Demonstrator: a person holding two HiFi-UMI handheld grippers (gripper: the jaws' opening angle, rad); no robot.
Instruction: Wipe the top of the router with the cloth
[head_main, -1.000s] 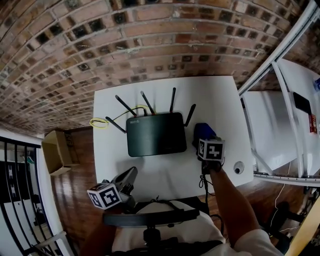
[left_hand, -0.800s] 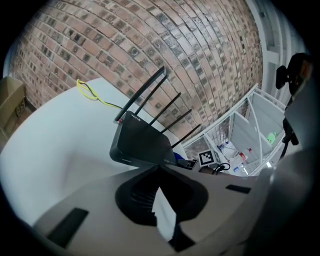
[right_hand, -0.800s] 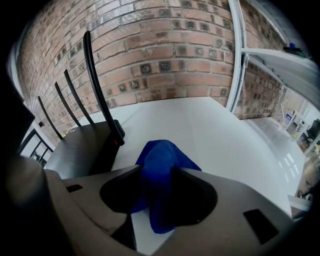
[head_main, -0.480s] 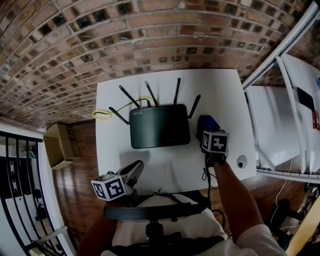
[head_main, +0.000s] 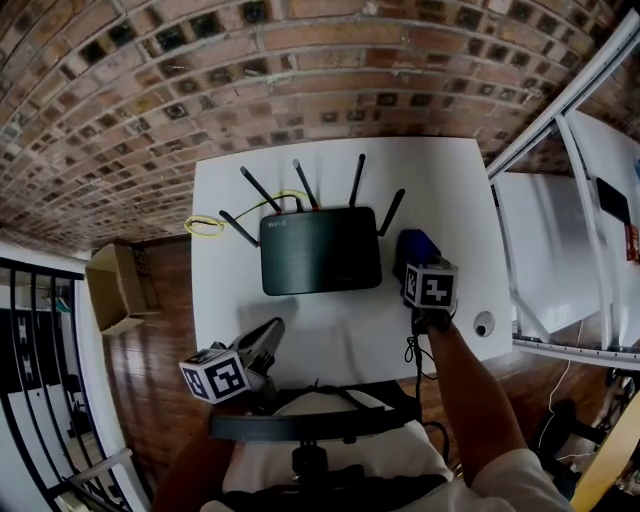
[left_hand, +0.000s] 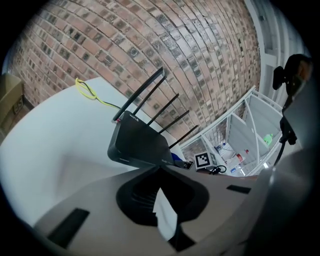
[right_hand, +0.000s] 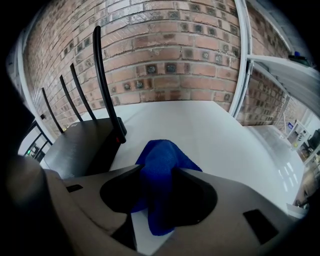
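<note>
The black router (head_main: 320, 250) lies flat in the middle of the white table (head_main: 440, 180), with its antennas pointing toward the brick wall. Just right of it lies the blue cloth (head_main: 414, 244), bunched into a peak. My right gripper (head_main: 421, 264) comes down onto the cloth from the near side. In the right gripper view the cloth (right_hand: 162, 150) is pinched between the jaws of that gripper (right_hand: 157, 171), beside the router (right_hand: 82, 145). My left gripper (head_main: 272, 328) hovers at the table's near edge, left of the router, shut and empty. The left gripper view looks past its tips (left_hand: 161, 170) at the router (left_hand: 137, 142).
A yellow cable (head_main: 203, 226) loops at the router's back left. A small round object (head_main: 484, 324) sits at the table's near right corner. A cardboard box (head_main: 115, 290) stands on the floor to the left. White shelving (head_main: 560, 250) is to the right, and a brick wall behind.
Only the head view's framing has shifted slightly. Both grippers and the cloth keep their places.
</note>
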